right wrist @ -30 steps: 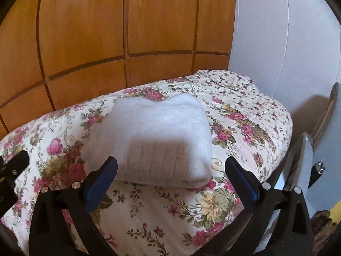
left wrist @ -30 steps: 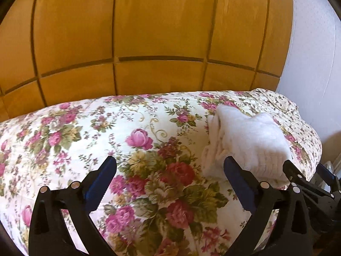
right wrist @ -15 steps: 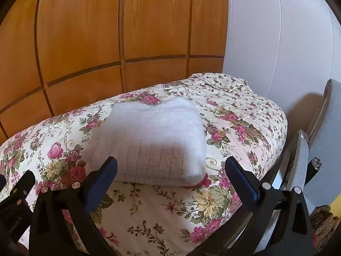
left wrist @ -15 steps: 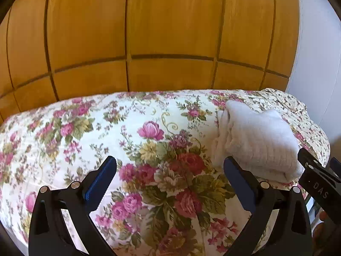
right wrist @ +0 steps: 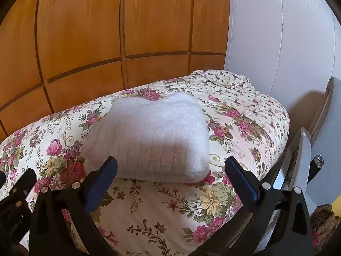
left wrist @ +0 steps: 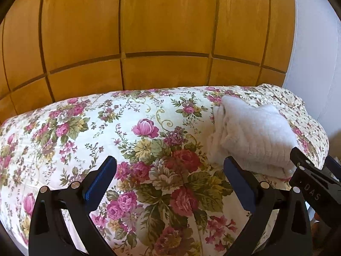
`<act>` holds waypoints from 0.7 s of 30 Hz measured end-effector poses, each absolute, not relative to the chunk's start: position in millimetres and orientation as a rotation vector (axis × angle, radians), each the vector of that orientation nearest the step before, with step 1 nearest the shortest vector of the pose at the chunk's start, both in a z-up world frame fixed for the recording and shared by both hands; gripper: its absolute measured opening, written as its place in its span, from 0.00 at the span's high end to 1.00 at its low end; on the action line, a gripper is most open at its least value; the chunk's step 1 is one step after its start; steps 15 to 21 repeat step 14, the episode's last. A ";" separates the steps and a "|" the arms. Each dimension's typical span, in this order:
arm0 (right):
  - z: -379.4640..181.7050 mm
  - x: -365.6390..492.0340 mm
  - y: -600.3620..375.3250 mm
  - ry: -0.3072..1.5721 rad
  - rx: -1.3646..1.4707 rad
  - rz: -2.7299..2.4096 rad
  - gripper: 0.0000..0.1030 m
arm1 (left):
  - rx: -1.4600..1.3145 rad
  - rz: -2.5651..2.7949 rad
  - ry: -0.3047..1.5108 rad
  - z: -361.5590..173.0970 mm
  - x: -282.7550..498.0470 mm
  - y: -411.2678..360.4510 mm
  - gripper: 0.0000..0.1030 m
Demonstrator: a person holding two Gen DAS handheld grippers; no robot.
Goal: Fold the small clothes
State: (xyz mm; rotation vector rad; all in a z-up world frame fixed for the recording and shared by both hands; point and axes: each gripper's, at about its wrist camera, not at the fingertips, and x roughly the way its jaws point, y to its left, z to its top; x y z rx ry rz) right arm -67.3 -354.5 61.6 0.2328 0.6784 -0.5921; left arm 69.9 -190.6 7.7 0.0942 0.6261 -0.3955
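A white fuzzy garment (right wrist: 149,138) lies folded into a thick bundle on the floral bedspread (right wrist: 162,209). My right gripper (right wrist: 170,168) hovers open just in front of its near edge, with nothing between the blue-padded fingers. In the left wrist view the same folded garment (left wrist: 253,136) sits to the right, and my left gripper (left wrist: 169,170) is open over bare bedspread (left wrist: 106,132) to the left of it. The right gripper's black tip (left wrist: 309,179) shows at the right edge of that view.
Wooden wardrobe panels (left wrist: 166,32) rise behind the bed. A white wall (right wrist: 277,32) stands at the right, with a grey chair (right wrist: 324,132) beside the bed's right edge. The left gripper's black body (right wrist: 15,194) shows at the lower left.
Both grippers have drawn back slightly from the bed and stayed open. The folded garment has not moved.
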 end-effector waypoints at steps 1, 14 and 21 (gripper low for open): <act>60.6 -66.2 -354.4 0.684 0.234 -0.587 0.02 | 0.089 -0.399 0.624 8.1 70.0 -189.6 0.03; 56.4 -65.6 -349.4 0.685 0.234 -0.575 0.02 | 0.048 -0.388 0.657 0.8 74.3 -181.7 0.03; 56.4 -65.6 -349.4 0.685 0.234 -0.575 0.02 | 0.048 -0.388 0.657 0.8 74.3 -181.7 0.03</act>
